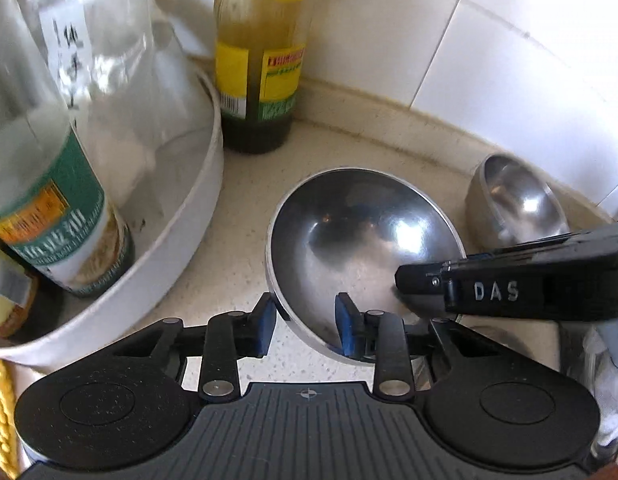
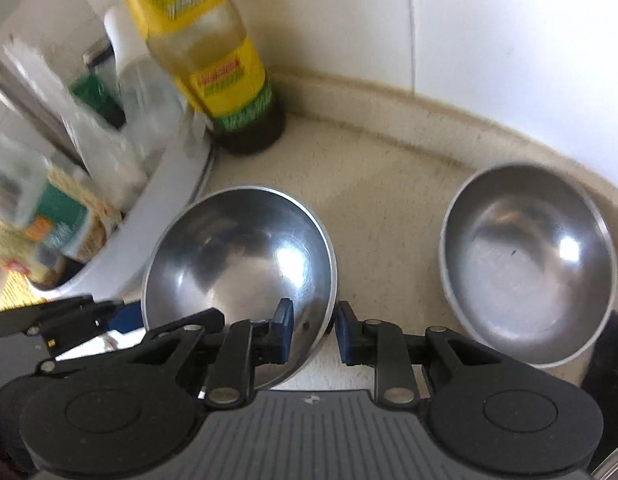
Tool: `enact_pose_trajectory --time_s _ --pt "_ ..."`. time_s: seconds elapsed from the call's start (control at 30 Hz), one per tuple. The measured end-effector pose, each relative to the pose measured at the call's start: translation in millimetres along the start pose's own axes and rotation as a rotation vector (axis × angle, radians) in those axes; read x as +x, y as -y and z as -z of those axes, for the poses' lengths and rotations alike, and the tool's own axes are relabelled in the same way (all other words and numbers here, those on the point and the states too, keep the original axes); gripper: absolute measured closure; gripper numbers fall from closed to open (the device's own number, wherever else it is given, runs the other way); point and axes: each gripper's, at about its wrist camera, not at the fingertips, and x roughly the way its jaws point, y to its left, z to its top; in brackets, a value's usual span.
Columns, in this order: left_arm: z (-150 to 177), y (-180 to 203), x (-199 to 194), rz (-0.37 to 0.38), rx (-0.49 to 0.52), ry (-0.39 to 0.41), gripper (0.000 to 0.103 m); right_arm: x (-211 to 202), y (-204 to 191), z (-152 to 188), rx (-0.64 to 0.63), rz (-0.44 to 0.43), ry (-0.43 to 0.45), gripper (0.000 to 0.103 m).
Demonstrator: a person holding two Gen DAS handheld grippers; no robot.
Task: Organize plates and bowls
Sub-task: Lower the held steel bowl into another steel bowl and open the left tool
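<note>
A steel bowl (image 1: 361, 248) (image 2: 237, 256) sits on the cream counter. A second steel bowl (image 1: 517, 200) (image 2: 529, 264) stands to its right. My left gripper (image 1: 307, 328) is open and straddles the first bowl's near left rim, one blue pad outside, one inside. My right gripper (image 2: 313, 334) is open and straddles the same bowl's right rim, one pad inside, one outside. The right gripper's black finger marked DAS (image 1: 489, 288) reaches over that bowl in the left wrist view. The left gripper's tip (image 2: 69, 320) shows at the left in the right wrist view.
A white round tray (image 1: 181, 240) (image 2: 149, 236) at the left holds bottles and plastic bags. A yellow-labelled oil bottle (image 1: 261, 72) (image 2: 217, 60) stands at the back by the white tiled wall. Bare counter lies between the two bowls.
</note>
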Motion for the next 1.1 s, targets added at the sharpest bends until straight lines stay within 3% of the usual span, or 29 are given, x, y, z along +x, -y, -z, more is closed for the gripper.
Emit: enact_pose_trajectory --time_s 0.23,0.5,0.8,1.1 --pt "-12 11 -34 0.038 0.032 0.074 0.063 -56 -6 -4 0.000 -0.001 0.115 0.062" --pt "6 36 -66 0.114 0.135 0.081 0.062 -95 -6 36 0.053 0.053 0.135 0.062" --pt "40 50 -81 0.152 0.281 0.053 0.061 -103 -6 83 0.143 0.081 0.103 0.062" --pt "55 47 -74 0.164 0.351 0.011 0.061 -93 -5 111 0.183 0.101 0.042 0.062"
